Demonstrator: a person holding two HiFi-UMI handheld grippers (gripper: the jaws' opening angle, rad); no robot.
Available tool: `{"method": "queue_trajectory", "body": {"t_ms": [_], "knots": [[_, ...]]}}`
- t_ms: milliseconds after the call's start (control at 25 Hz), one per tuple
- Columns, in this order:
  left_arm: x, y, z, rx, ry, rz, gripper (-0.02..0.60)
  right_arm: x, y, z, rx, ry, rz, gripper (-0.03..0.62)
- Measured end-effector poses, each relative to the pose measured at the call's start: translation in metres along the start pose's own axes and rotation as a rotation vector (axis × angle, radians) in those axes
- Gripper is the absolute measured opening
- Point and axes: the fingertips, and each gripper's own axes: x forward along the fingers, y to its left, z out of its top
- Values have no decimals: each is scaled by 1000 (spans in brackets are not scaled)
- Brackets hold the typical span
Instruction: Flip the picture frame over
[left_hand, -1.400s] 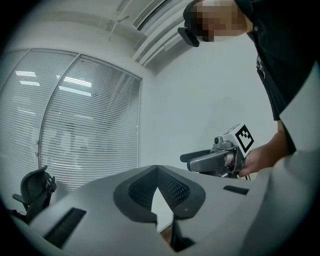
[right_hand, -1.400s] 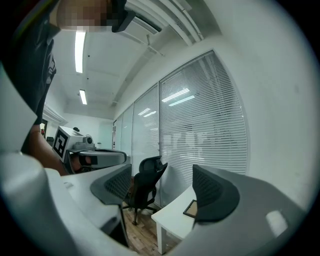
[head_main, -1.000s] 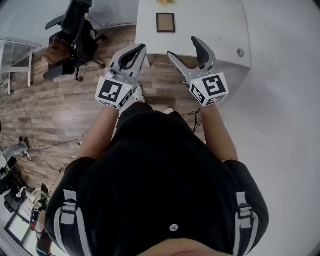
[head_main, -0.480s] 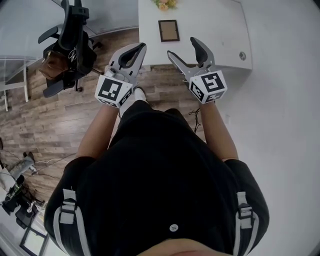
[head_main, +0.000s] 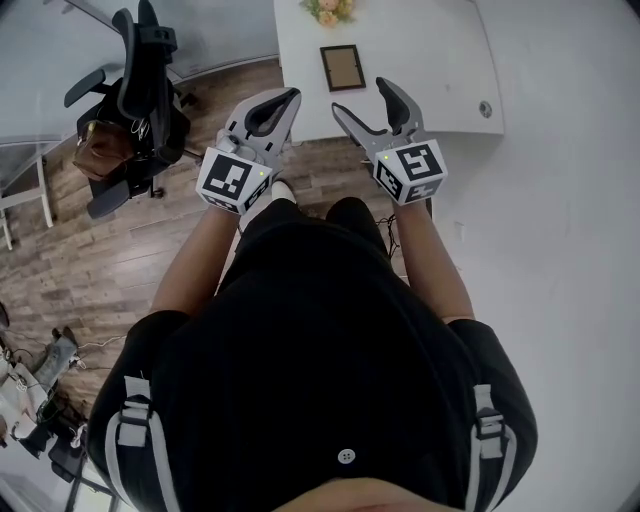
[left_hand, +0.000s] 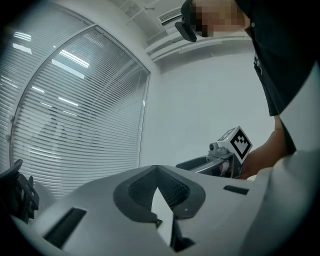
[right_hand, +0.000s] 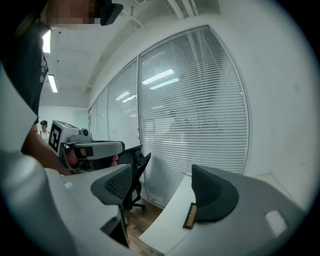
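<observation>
A small brown picture frame (head_main: 342, 67) lies flat on the white table (head_main: 430, 50), near its front edge. In the right gripper view the picture frame (right_hand: 189, 216) shows edge-on, partly hidden behind the right jaw. Both grippers hover over the wooden floor just short of the table. My left gripper (head_main: 288, 98) is shut with nothing in it, its tips meeting (left_hand: 158, 168). My right gripper (head_main: 362, 97) stands open and empty (right_hand: 165, 187), the frame a little ahead of it.
A bunch of flowers (head_main: 327, 9) stands at the table's far edge behind the frame. A round cable grommet (head_main: 485, 110) sits at the table's right. A black office chair (head_main: 140, 80) with a brown bag (head_main: 95, 135) stands on the floor to the left.
The person has stepped toward the table: the frame and table sit nearer in view, and the flowers have come into sight. Both grippers keep their states.
</observation>
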Motion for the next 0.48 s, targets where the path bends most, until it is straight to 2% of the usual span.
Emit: {"method": "queue_trajectory", "body": {"t_ms": [320,480], "knots": [[12,26,-11,-9,8,17,2,33,-16,-12,13,30,-42,377],[26,37,-13,0,10,33,2,53,-31,-14,21,29,-34,377]]}}
